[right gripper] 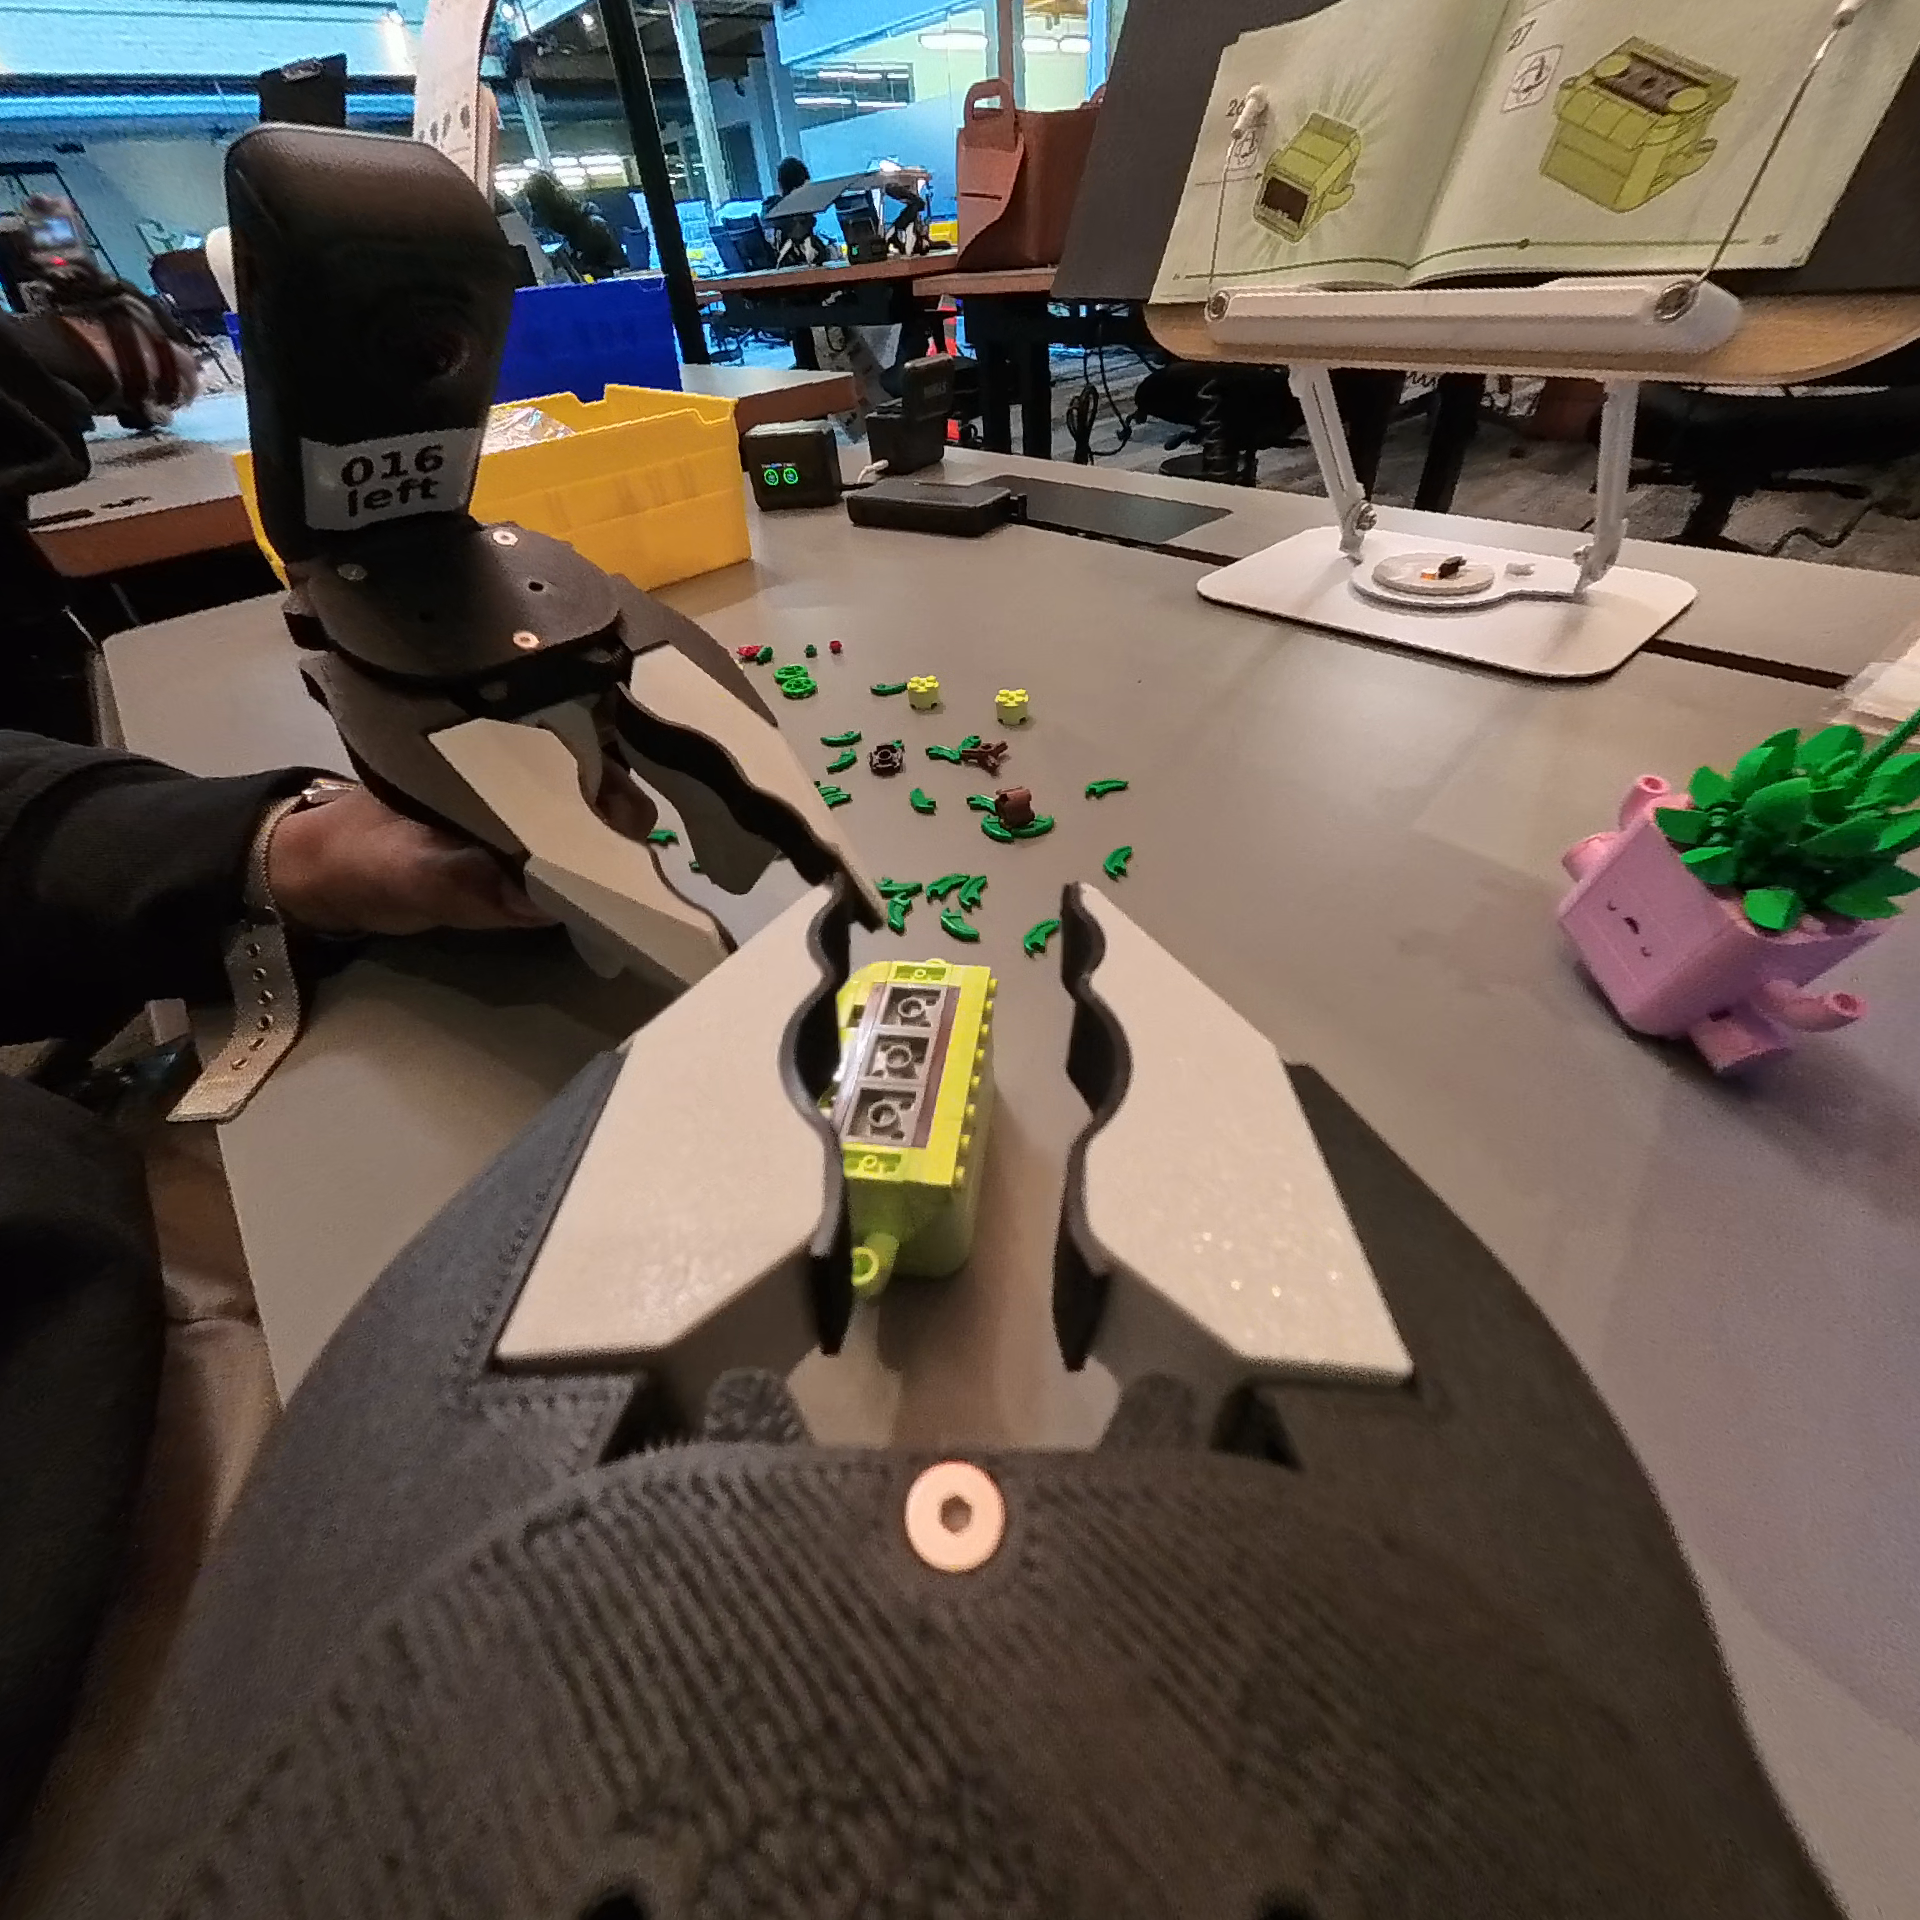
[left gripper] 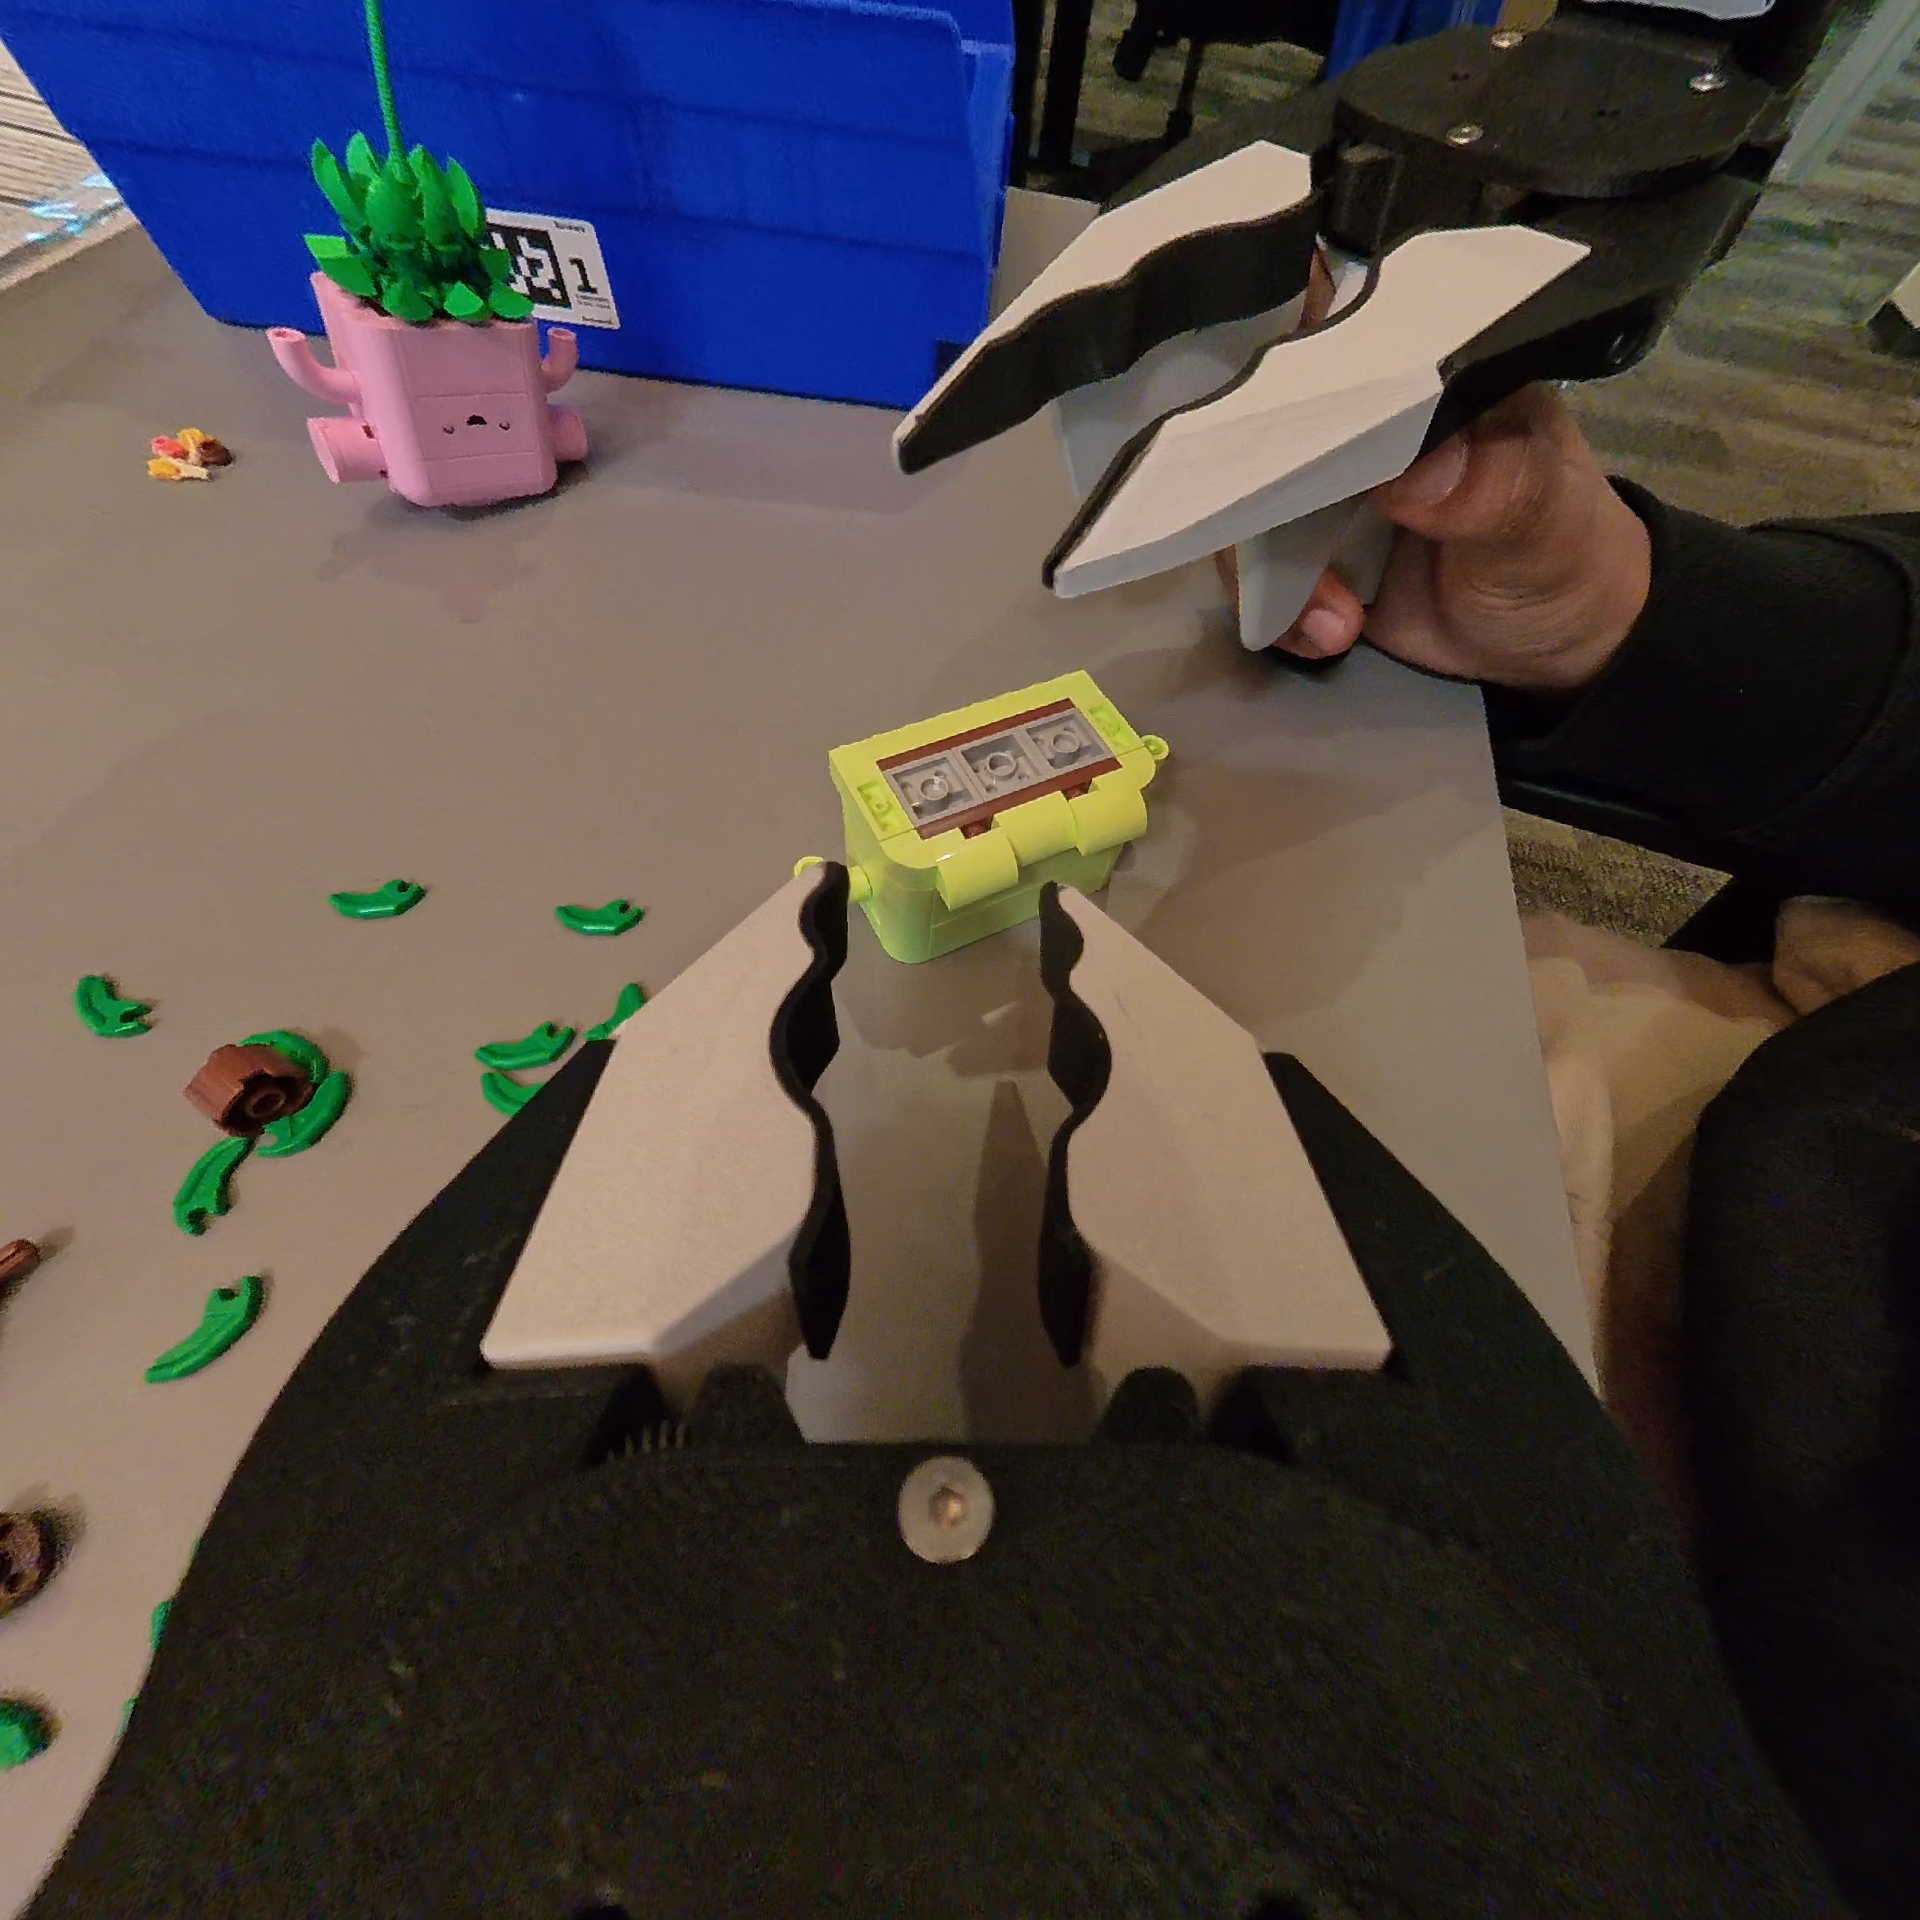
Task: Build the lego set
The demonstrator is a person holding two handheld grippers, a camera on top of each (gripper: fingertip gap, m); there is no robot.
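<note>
Around the lime pot (right gripper: 914, 1122) on the bench (right gripper: 1351, 935), the right tool (right gripper: 951, 925) gaped empty; left tool (left gripper: 940, 894) gaped nearby. An off-centre squeeze might tip it.

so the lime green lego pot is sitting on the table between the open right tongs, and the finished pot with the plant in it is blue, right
Not quite: the finished pot holding the plant is pink, not blue, as the right wrist view shows. The rest holds: the lime green pot sits on the table between the open right tongs.

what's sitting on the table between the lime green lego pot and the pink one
Nothing: in the left wrist view, only bare grey table separates the lime pot from the pink pot. The loose green leaves lie off to the side.
</note>
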